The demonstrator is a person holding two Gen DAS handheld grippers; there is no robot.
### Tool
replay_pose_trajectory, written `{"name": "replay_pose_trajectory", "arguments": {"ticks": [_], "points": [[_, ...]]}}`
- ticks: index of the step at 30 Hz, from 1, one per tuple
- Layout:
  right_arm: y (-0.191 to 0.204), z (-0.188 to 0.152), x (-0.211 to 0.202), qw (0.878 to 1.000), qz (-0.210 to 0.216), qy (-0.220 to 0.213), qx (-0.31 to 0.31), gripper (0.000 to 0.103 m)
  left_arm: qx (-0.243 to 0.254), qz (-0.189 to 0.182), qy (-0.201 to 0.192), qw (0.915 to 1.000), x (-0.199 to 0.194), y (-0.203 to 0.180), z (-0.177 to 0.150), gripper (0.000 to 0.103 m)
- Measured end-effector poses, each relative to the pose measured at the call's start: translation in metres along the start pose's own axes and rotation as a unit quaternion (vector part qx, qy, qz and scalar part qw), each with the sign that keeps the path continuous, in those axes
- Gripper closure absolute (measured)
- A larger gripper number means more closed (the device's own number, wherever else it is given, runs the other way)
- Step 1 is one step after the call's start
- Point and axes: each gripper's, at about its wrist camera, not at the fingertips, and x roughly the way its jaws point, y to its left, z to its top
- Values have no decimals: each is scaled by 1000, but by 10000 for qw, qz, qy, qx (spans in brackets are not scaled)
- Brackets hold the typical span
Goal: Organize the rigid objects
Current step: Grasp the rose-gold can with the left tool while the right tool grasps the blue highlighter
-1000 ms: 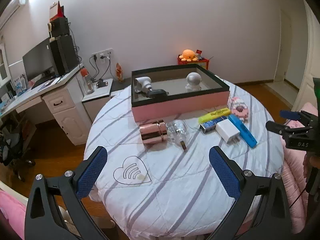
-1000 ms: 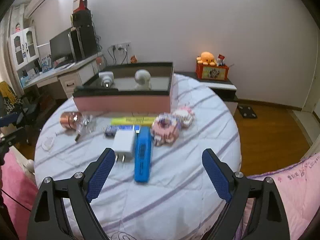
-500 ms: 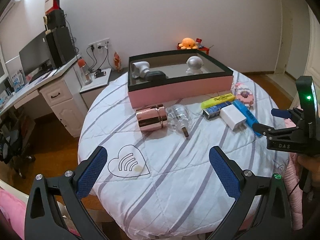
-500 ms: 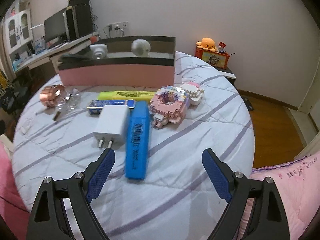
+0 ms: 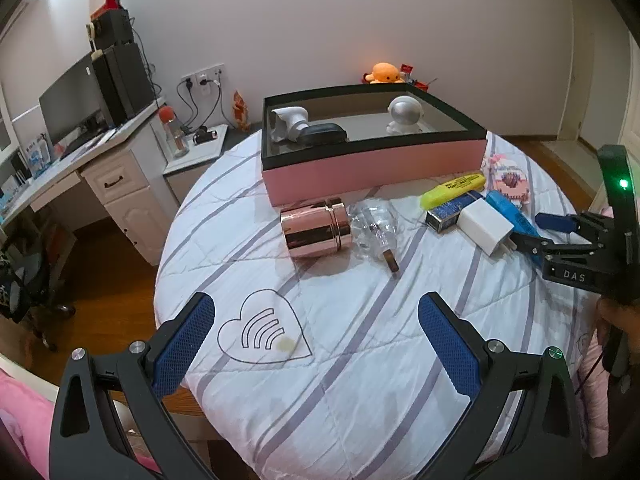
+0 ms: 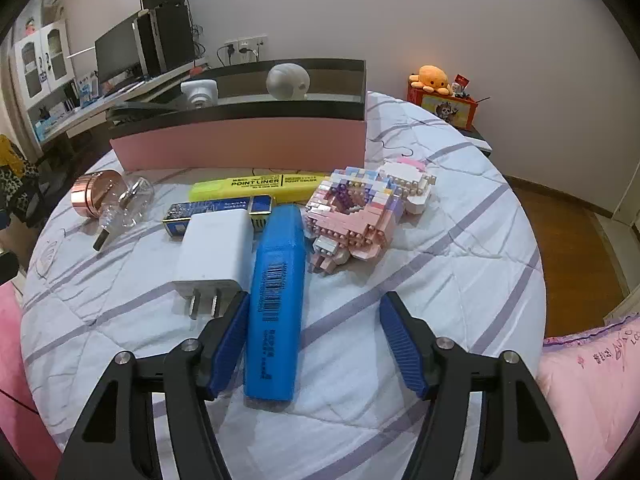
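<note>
A blue highlighter (image 6: 276, 300) lies lengthwise between my right gripper's (image 6: 315, 300) closing jaws. The left pad (image 6: 230, 344) is against its side and the right pad stands well clear. Beside it lie a white plug charger (image 6: 214, 254), a dark blue box (image 6: 216, 210), a yellow highlighter (image 6: 256, 188) and a pink brick model (image 6: 352, 216). My left gripper (image 5: 316, 304) hangs open and empty over the near cloth, short of a rose-gold jar (image 5: 314, 232) and a clear glass bottle (image 5: 374, 228). In the left wrist view my right gripper (image 5: 538, 232) comes in from the right.
A pink box with a black rim (image 5: 372, 168) stands at the back of the round table (image 5: 360, 360) and holds a white gadget, a black case and a silver figure. A desk (image 5: 100, 152) stands left. Pink bedding (image 6: 592, 380) lies at the right.
Both grippers have sunk toward the table. The right one has come forward over the blue highlighter and its jaws have narrowed around it. The left jaws stay wide.
</note>
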Motion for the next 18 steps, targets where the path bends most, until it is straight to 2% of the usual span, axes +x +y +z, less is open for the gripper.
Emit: {"name": "replay_pose_trajectory", "arguments": {"ticks": [1, 2, 6, 18], "points": [[0, 0, -1, 10000, 42, -32, -18, 59, 0, 4, 10, 10000, 1, 1, 1, 0], [-1, 0, -2, 10000, 39, -25, -29, 66, -13, 12, 10, 10000, 3, 2, 1, 0], [-10, -2, -4, 9997, 247, -32, 69, 69, -134, -1, 85, 9999, 15, 4, 6, 0], [-11, -7, -1, 9994, 254, -243, 56, 69, -481, 278, 327, 9979, 68, 9, 29, 0]]}}
